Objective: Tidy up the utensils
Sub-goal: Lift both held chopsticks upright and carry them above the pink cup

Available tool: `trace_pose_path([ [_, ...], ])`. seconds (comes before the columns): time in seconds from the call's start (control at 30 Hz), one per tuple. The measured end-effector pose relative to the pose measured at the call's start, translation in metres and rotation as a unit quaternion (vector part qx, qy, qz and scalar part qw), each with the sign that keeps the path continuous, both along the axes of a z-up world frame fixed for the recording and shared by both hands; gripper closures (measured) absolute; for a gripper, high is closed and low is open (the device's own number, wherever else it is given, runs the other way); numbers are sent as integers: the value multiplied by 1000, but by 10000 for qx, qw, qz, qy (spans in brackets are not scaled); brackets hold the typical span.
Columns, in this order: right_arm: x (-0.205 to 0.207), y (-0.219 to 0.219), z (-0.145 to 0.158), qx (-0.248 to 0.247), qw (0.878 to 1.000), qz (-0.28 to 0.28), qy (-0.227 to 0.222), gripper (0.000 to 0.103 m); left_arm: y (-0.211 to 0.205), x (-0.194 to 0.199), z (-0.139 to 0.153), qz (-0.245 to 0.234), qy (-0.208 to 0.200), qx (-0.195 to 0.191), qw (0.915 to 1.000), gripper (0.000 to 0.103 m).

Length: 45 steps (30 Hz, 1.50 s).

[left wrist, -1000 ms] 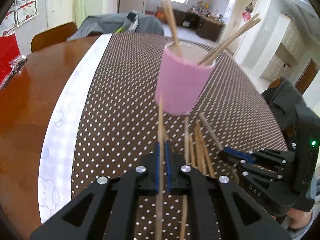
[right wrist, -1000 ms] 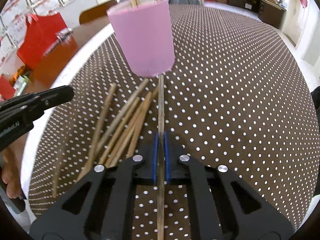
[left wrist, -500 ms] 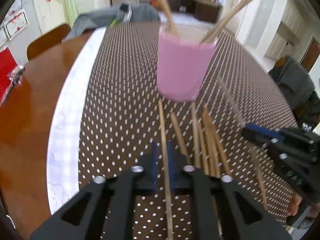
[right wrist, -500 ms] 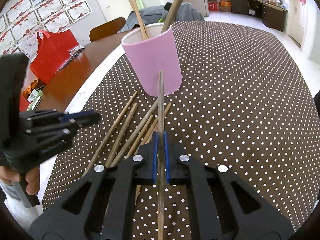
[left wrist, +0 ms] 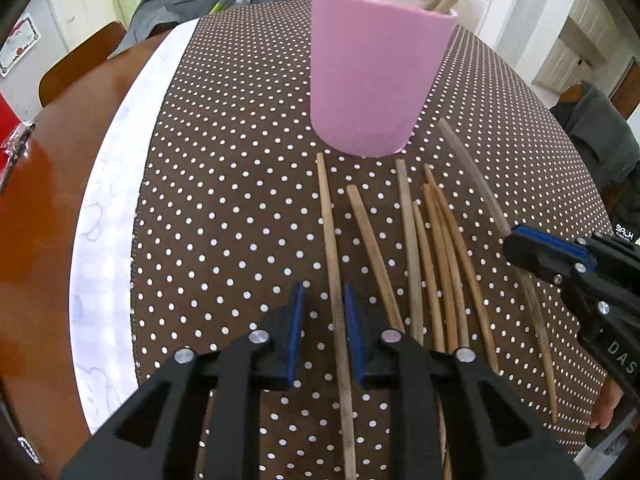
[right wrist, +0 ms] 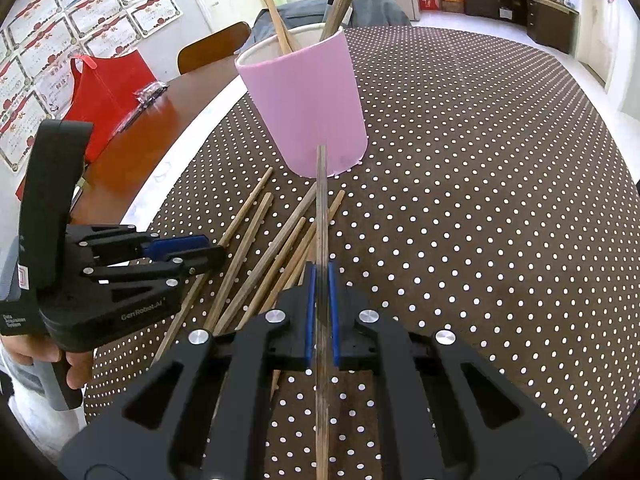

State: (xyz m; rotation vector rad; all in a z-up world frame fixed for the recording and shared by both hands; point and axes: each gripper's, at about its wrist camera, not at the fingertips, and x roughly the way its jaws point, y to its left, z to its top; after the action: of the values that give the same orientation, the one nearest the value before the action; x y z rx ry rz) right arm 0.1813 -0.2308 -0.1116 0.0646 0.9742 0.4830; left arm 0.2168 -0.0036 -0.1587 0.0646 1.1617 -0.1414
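A pink cup (left wrist: pixel 378 76) stands on the dotted brown tablecloth with a few chopsticks upright in it; it also shows in the right wrist view (right wrist: pixel 308 100). Several wooden chopsticks (left wrist: pixel 436 248) lie loose in front of it. My left gripper (left wrist: pixel 322 300) is open, low over the cloth, its jaws either side of the leftmost chopstick (left wrist: pixel 332 248). My right gripper (right wrist: pixel 321 276) is shut on a chopstick (right wrist: pixel 321 208) and holds it above the loose pile (right wrist: pixel 264 256), its tip pointing at the cup's base.
The cloth's white edge (left wrist: pixel 108 216) and bare wooden table (left wrist: pixel 36 208) lie to the left. A red bag (right wrist: pixel 108 96) and a chair (right wrist: pixel 212 46) stand beyond the cup. A grey jacket (left wrist: pixel 600 136) hangs at the right.
My left gripper has opened and dropped towards the cloth; its chopstick now lies on the cloth between the jaws. My right gripper has lifted and drawn back with its chopstick.
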Motion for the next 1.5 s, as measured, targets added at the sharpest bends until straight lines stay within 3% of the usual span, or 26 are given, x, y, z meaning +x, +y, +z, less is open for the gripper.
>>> trace_pose_path([
  [0.03,0,-1,0,26,10000,-4,-5,96,2,1,0,14,-23,-6,10000,97],
  [0.13,-3,-3,0,102,9999,-9,-14,96,7,3,2,82,-18,-364,9993,98],
  [0.3,-9,-10,6,285,9995,-26,-110,96,5,-12,22,126,-607,-524,9967,98],
  [0.4,-16,-14,16,401,9988,-3,-297,96,2,-21,45,42,-1125,-617,9917,98],
  [0.53,-23,-18,33,578,9967,36,-566,96,0,-29,74,-197,-1580,-1127,9808,98],
  [0.8,-26,-16,61,878,9915,75,-957,96,-22,-41,103,-419,-2315,-1174,9648,98],
  [1.27,-1,-13,112,1225,9792,12,-1616,96,-26,-17,143,-125,-3498,-1557,9237,98],
  [1.5,25,-13,142,1472,9652,-202,-2154,96,-22,4,160,122,-4052,-1772,8968,98],
])
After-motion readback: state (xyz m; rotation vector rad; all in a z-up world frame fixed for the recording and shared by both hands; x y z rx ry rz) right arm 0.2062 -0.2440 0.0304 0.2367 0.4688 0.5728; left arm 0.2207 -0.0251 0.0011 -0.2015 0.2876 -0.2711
